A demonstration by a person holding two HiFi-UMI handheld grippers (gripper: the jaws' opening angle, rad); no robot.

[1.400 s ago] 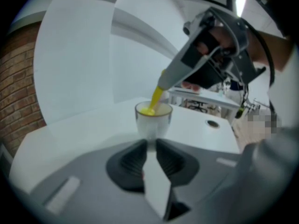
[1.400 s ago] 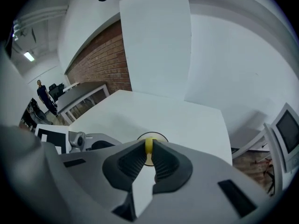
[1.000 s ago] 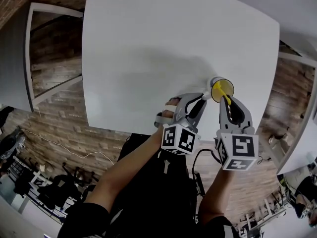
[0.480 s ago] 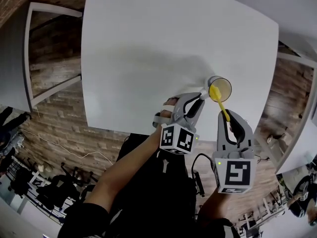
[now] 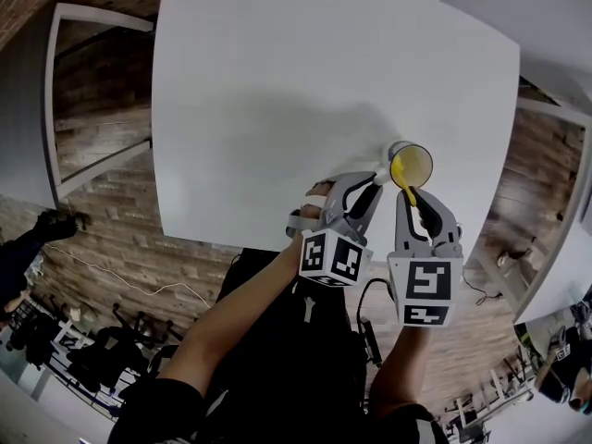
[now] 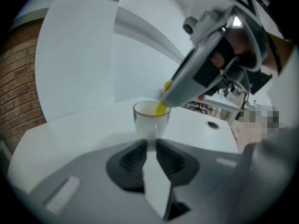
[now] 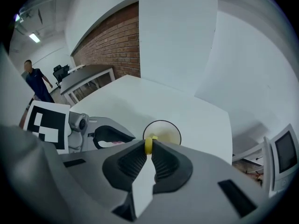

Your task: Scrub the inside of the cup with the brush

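Note:
A clear cup [image 5: 413,164] stands near the front right edge of the white table [image 5: 277,91], its inside looking yellow. My left gripper [image 5: 374,179] is shut on the cup's lower part [image 6: 150,125] from the near left. My right gripper [image 5: 413,205] is shut on the yellow brush [image 5: 409,192], pointing steeply down at the cup. In the right gripper view the brush handle [image 7: 148,145] sits between the jaw tips, just in front of the cup's round mouth [image 7: 162,132]. In the left gripper view the brush's yellow end [image 6: 161,108] dips into the cup under the right gripper [image 6: 205,73].
The cup is close to the table's front edge [image 5: 277,245], with a brick-patterned floor below. More white tables [image 5: 555,26] stand around. A person [image 7: 36,80] stands far off near desks, and a monitor [image 7: 283,154] is at the right.
The right gripper drew back toward me half a second ago, lifting the brush partly out, then came forward again and rolled slightly. The left gripper and cup stayed put.

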